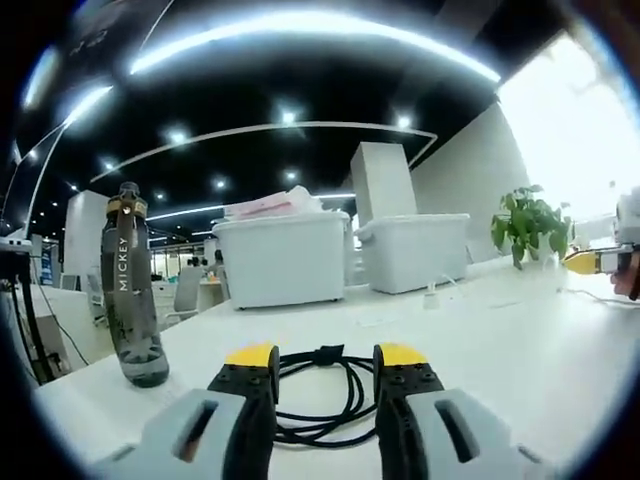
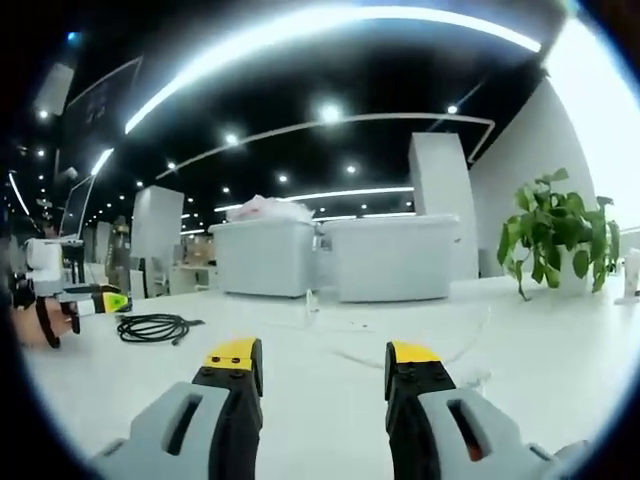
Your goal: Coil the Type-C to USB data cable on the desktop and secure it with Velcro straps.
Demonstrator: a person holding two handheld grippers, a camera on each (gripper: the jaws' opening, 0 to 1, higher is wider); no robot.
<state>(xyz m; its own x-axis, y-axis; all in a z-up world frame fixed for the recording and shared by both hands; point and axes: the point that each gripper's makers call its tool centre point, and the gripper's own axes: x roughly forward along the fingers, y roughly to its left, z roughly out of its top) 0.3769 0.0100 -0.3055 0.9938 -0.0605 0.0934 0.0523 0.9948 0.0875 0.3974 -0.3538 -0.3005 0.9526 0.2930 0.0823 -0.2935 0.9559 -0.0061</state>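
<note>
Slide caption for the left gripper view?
Open left gripper hovers at a coiled black cable on the white desk, water bottle beside.

The coiled black cable [image 1: 318,392] lies partly hidden behind the left gripper [image 1: 325,356]; its connectors cannot be made out

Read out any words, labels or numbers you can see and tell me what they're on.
"MICKEY": printed vertically in pale letters on the dark water bottle standing on the white desk, in the left gripper view.
Nothing else is readable; the two white storage bins show no legible label.
</note>
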